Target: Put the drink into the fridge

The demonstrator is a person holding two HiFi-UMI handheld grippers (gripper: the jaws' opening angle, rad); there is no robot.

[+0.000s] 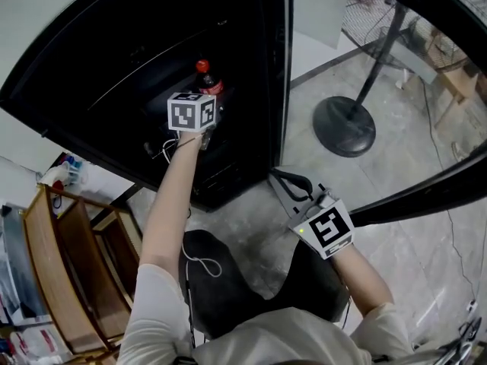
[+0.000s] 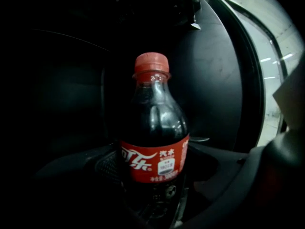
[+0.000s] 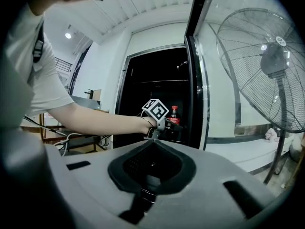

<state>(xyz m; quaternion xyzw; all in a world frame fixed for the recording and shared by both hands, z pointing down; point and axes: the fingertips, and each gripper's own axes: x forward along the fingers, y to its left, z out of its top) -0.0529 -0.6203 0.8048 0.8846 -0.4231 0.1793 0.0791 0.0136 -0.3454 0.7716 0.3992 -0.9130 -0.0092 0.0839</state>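
Bottle held inside fridge by left gripper fingers; setting down, release remain. Right gripper closed, empty.

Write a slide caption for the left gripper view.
Left gripper holding a red-capped cola bottle inside the dark fridge.

off to the side there's a big pedestal fan, wire cage head sitting around 2 o'clock in the right gripper view. from the head view its round black base is on the grey floor at about 2 o'clock too, pole slanting up toward 1. wooden shelf unit down at 8 o'clock, with some clutter I can't make out by its top end near 9. small wooden stool-ish thing out past the fan base. white slatted ceiling, one lamp lit at 10
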